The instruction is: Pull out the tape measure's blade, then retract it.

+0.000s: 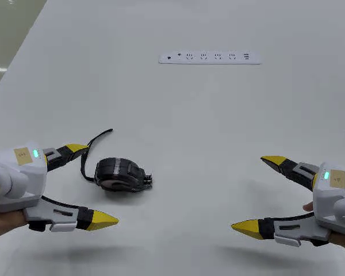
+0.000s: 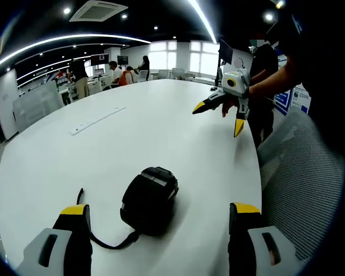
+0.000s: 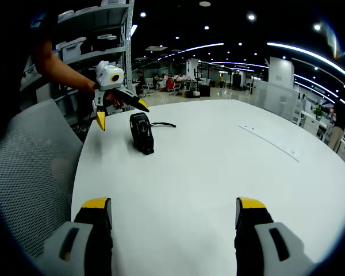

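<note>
tape measure [image 1: 122,174], black and with its blade drawn in, is seen lying on the white table [image 1: 218,115] in the lower left of the head view. a black strap [image 1: 95,141] is looped from its left end toward the upper left. a white power strip [image 1: 210,57] is laid flat near the top centre of that view, well apart from everything else. a grey mesh chair [image 2: 302,184] is shown at the right edge of the left gripper view, and people and desks can be made out far back in the room. the table between the two grippers is seen as bare white surface. the left gripper [image 1: 96,183] is held at the lower left with its jaws spread wide; the tape measure lies at the mouth of that gap, between and just beyond the yellow tips, touched by neither. the right gripper [image 1: 249,193] is held at the lower right, jaws likewise spread wide over bare tabletop, well apart from the tape measure.
</note>
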`<state>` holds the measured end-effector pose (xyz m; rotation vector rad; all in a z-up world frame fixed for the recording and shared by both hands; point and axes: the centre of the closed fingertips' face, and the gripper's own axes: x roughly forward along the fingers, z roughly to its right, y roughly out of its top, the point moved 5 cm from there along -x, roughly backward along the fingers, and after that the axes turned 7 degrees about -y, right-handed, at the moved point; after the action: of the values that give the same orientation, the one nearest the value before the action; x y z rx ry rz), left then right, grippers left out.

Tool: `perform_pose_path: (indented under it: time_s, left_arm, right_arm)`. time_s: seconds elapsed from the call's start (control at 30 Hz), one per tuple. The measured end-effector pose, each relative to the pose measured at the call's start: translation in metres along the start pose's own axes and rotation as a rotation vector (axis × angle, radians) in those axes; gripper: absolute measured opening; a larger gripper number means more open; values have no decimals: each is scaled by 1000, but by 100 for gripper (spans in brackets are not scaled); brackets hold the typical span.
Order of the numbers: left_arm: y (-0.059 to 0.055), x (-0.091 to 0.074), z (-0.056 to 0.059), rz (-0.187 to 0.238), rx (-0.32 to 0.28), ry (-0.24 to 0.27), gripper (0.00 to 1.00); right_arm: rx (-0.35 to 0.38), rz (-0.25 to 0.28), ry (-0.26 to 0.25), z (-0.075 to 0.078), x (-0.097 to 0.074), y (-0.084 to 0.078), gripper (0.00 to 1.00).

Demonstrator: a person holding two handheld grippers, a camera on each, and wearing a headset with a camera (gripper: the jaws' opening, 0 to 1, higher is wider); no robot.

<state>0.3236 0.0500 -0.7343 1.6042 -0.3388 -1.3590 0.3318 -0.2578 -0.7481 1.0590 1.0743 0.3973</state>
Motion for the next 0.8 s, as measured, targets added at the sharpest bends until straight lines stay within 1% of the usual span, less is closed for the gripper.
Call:
perform_pose_path:
  time_s: [0.1,0.23,0.3,0.37,0.47,0.5,0.57,0.63,0.73,0.8]
  left_arm:
    - [0,1,-3,-14,5,-17,95]
    - [-2,2,-7,-51,20,-49,91]
    - [-2,2,-10,-66,31,-53,89]
    - [-1,2,-13,-72,35,-58,86]
    - [-1,3,-15,-106,40,-92,78]
    - [-1,4,-16,-113,45,-96,76]
    - [-2,4,-18,-143,50,-114,72]
    - [-2,6,-19,-155,57,-129,68]
    - [-1,7,-20,-172,65,-148,66]
    - [-3,8,-20,-204,74,-168,63]
  right_arm:
    - [-9,-4,11,0,4,1,89]
    - [-15,-4,24,1,10,4,88]
    - [-18,-8,32,1,14,4,86]
    - [-23,-12,40,1,16,5,85]
    - [-39,-15,59,0,23,8,82]
    - [-44,-17,66,-1,25,9,81]
    - [-51,-19,80,-2,29,11,80]
    - [-68,-20,95,-4,33,13,79]
    - [-84,-20,113,-6,40,17,78]
    - [-98,-23,126,-8,45,19,76]
